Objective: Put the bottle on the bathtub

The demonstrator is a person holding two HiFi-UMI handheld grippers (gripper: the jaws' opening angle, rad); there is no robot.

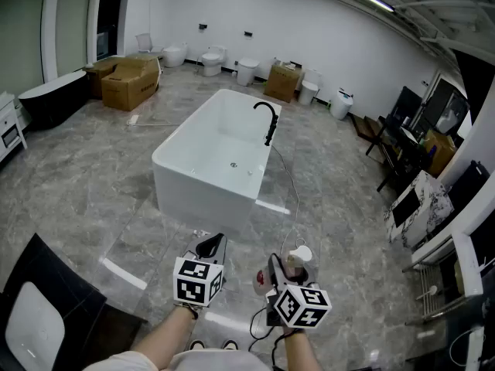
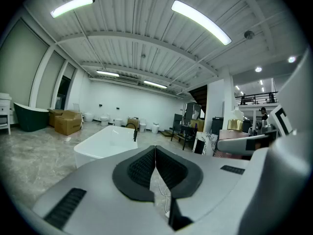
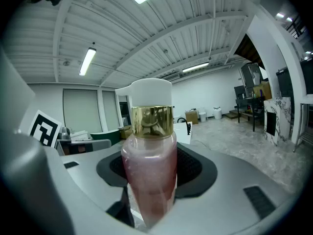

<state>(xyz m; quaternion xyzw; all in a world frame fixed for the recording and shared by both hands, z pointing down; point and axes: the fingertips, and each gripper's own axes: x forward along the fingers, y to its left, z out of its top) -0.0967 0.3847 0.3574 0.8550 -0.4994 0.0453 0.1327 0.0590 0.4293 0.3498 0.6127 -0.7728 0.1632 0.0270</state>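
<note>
The white freestanding bathtub point(image 1: 213, 161) with a black faucet point(image 1: 267, 122) stands on the grey floor some way ahead; it also shows in the left gripper view point(image 2: 105, 141). My right gripper point(image 3: 151, 170) is shut on a pink bottle point(image 3: 149, 185) with a gold collar and white pump cap, held upright. In the head view that bottle point(image 1: 297, 256) sits in the right gripper point(image 1: 288, 269) low in the picture, well short of the tub. My left gripper point(image 2: 155, 168) is shut and empty, its pads touching; it hovers beside the right one point(image 1: 210, 247).
Cardboard boxes point(image 1: 128, 79) and several toilets point(image 1: 213, 60) line the far wall. A dark tub point(image 1: 50, 95) stands at the left, black chairs and desks point(image 1: 398, 141) at the right, a black seat point(image 1: 39, 315) near my left side. A cable point(image 1: 286, 176) trails past the tub.
</note>
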